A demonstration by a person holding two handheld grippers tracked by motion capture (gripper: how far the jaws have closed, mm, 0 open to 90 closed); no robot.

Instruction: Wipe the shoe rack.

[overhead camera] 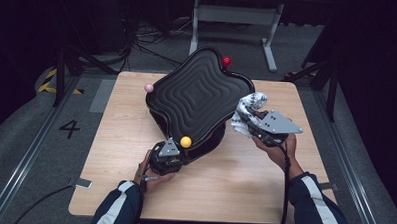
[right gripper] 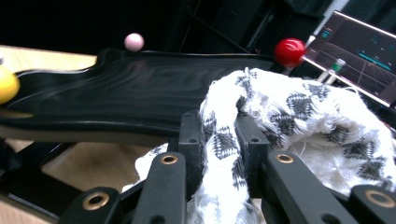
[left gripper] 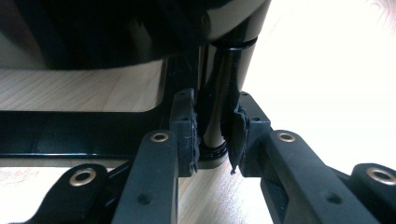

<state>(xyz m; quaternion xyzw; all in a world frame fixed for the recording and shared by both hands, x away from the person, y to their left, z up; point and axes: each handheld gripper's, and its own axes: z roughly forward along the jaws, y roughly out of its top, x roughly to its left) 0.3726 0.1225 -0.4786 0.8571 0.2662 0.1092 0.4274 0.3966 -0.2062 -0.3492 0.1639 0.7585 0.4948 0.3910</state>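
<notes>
Room: dark all around, grey floor with cables, and a pale wooden table (overhead camera: 133,190) under my hands.
Big black tray: a wavy black tray (overhead camera: 199,94) with ripples on top sits in the middle of the table, tipped up on a black stand (overhead camera: 205,142). It looks hard and shiny, so I think it is stiff and a bit slippery.
Balls: a yellow ball (overhead camera: 186,141), a pink ball (overhead camera: 149,88) and a red ball (overhead camera: 227,61) stick out at the tray's edges.
Cloth: a white cloth with dark marks (overhead camera: 249,111) is by the tray's right edge, up off the table in my right gripper. It looks soft, light and floppy, with frayed threads. It will bend and hang any way I hold it.
Right gripper: my right gripper (right gripper: 222,140) has its jaws pressed together on a bunch of the cloth. The rest puffs out in front and to the side.
Left gripper: my left gripper (left gripper: 212,135) pinches a shiny black post of the stand (left gripper: 219,93), low down near the table. The post is round and smooth, so I think it could slip or turn if I squeeze too softly.
Where to hold: for the cloth, a thick bunch in the middle is best, so loose ends can rub the tray. For the tray, the post is a good place, since it keeps the tray from wobbling when I wipe.
Watch out: I must not push hard, or the tipped tray may rock.
</notes>
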